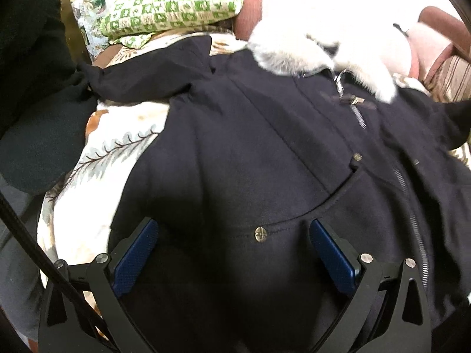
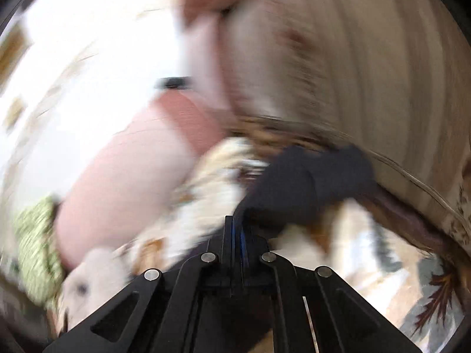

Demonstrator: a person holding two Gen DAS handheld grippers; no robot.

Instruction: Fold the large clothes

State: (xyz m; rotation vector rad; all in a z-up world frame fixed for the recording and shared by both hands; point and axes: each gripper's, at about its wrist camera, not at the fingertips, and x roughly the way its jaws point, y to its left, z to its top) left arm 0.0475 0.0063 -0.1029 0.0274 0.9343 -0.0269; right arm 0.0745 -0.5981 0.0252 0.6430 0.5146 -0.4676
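Observation:
A dark navy coat [image 1: 265, 153] with a white fur collar [image 1: 294, 50], a zipper and brass snaps lies spread front-up on a leaf-print bed cover [image 1: 117, 147]. One sleeve [image 1: 141, 73] stretches to the far left. My left gripper [image 1: 234, 232] is open, its blue pads [image 1: 138, 253] hovering wide apart just over the coat's lower front near a pocket snap. In the blurred right wrist view my right gripper [image 2: 238, 229] is shut on a dark navy piece of the coat [image 2: 309, 188], held above the cover.
A green-patterned cushion [image 1: 170, 3] and a brown bolster [image 1: 250, 11] lie at the far end. A pink pillow [image 2: 126, 176] and a striped cushion [image 2: 382, 73] are to the right. A black cable [image 1: 38, 250] crosses the lower left.

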